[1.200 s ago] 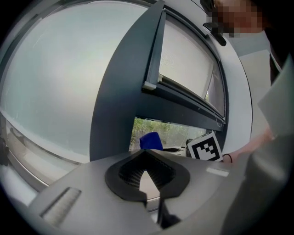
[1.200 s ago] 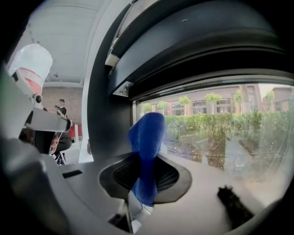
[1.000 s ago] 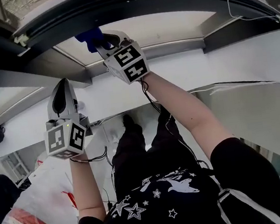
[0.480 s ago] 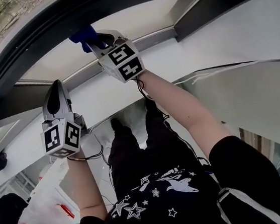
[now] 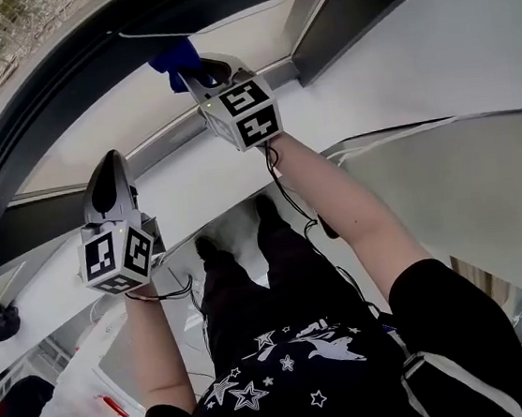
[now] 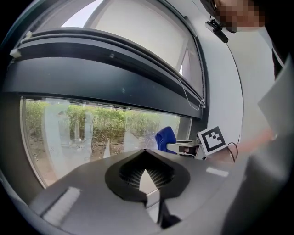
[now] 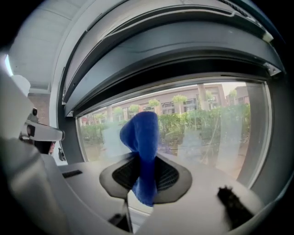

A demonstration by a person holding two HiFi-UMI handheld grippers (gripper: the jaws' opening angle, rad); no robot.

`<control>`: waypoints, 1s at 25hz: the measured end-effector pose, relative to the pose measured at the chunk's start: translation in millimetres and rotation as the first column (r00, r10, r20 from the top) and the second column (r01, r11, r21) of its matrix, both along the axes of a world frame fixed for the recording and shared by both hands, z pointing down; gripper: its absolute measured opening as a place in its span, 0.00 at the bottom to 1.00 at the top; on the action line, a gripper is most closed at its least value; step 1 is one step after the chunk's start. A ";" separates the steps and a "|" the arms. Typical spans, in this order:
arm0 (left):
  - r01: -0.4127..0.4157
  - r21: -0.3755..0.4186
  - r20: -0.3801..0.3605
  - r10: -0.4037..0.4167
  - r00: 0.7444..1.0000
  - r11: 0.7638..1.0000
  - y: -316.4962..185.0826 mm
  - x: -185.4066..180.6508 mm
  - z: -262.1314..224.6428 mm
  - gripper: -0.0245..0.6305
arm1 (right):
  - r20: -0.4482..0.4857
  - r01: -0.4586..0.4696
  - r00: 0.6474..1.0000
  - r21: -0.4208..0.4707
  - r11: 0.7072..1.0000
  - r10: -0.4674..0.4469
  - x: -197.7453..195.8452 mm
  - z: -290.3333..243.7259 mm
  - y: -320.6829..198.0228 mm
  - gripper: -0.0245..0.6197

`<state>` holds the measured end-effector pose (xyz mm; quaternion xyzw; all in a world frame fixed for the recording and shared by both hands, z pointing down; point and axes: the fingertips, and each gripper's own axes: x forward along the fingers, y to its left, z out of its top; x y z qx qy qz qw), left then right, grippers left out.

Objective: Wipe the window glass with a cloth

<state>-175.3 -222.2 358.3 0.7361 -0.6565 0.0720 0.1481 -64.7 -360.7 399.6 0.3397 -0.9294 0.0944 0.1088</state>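
A blue cloth (image 7: 142,137) hangs folded between the pads of my right gripper (image 7: 143,172), which is shut on it. The cloth is held up against the window glass (image 7: 206,124) near its left frame. In the head view the right gripper (image 5: 199,76) reaches high, the cloth (image 5: 177,62) at its tip below the dark upper frame. My left gripper (image 5: 109,169) is lower and to the left, shut and holding nothing. From the left gripper view the gripper (image 6: 145,170) points at the glass (image 6: 82,133), with the cloth (image 6: 166,137) off to the right.
A dark roller-blind housing (image 6: 101,78) runs above the glass. A white sill (image 5: 235,149) and white wall (image 5: 430,50) lie below and right. A thin cord (image 6: 190,98) hangs by the right frame. Trees and buildings show outside.
The head view has swung, so the window frame now slants and outdoor trees show at upper left. The right gripper keeps the cloth high at the glass; the left stays low.
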 end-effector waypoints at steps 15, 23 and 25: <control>-0.109 0.005 0.003 0.109 0.994 0.994 -95.5 132.9 16.0 0.05 | 0.054 -0.194 0.980 0.002 0.981 0.194 181.5 -0.9 -103.8 0.16; -0.177 0.022 -0.002 0.177 0.984 0.984 -112.0 166.3 7.5 0.05 | 0.095 -0.347 0.932 -0.040 0.937 0.349 233.0 -7.1 -127.9 0.16; -0.183 0.016 -0.001 0.183 0.983 0.983 -114.4 171.0 10.6 0.05 | 0.100 -0.379 0.918 -0.057 0.924 0.383 244.9 -2.7 -131.9 0.16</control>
